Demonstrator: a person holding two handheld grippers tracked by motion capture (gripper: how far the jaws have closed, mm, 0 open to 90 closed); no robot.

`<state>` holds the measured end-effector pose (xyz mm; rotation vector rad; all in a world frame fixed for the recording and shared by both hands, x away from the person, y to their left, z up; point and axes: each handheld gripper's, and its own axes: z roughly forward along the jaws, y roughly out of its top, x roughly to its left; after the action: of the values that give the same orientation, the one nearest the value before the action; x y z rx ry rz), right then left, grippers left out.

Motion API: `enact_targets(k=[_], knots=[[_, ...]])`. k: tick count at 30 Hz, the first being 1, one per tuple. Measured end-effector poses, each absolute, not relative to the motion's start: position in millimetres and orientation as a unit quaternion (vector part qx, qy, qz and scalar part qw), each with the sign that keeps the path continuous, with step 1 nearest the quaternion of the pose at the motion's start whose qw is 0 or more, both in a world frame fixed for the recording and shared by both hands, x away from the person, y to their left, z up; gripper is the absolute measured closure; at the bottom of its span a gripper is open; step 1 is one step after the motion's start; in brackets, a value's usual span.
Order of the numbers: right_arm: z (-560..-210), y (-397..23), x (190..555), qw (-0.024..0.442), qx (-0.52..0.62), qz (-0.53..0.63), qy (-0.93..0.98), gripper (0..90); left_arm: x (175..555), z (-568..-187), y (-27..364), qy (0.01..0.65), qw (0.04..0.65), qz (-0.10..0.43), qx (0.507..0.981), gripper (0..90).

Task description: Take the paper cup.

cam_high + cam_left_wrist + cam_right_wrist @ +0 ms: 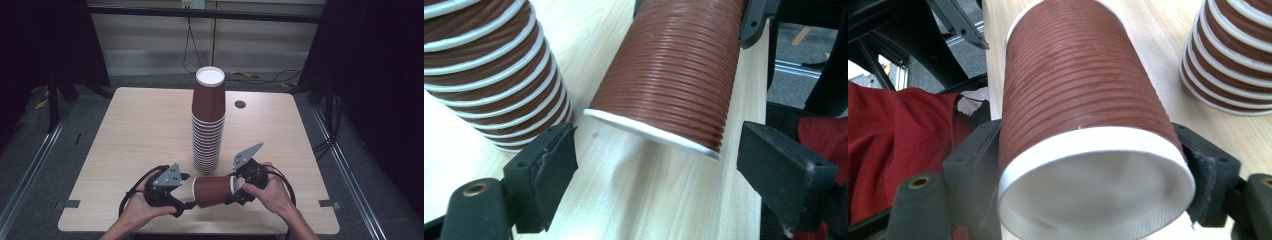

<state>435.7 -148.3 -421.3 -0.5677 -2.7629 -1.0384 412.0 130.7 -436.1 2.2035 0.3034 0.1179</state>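
Right hand-held gripper (1088,165) clamps ribbed cup (1083,100); cup stack (208,120) beside

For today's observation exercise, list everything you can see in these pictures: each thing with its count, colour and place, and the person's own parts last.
table: one, light wood, centre of the high view
stack of cups: one, brown with white rims, upside down at mid-table
single cup: one, brown, lying sideways at the near edge between the grippers
round hole cover: one, dark, right of the stack
cables: several, black and yellow, on the floor behind
left gripper: black, jaws open at the cup's rim
right gripper: black, clamped on the cup's base end
hands: two, holding the grippers
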Motion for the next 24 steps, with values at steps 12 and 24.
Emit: enact_targets(k=[12, 24], knots=[[-423.5, -153.8, 435.0, 0.070, -0.193, -0.386, -0.900, 22.4, 412.0, -438.5, 136.1, 0.129, 0.445, 0.049, 0.885, 16.0], [-429.1, -157.5, 434.8, 0.066, -0.188, -0.416, -0.887, 22.3, 412.8, -441.7, 138.3, 0.134, 0.455, 0.049, 0.879, 15.9]])
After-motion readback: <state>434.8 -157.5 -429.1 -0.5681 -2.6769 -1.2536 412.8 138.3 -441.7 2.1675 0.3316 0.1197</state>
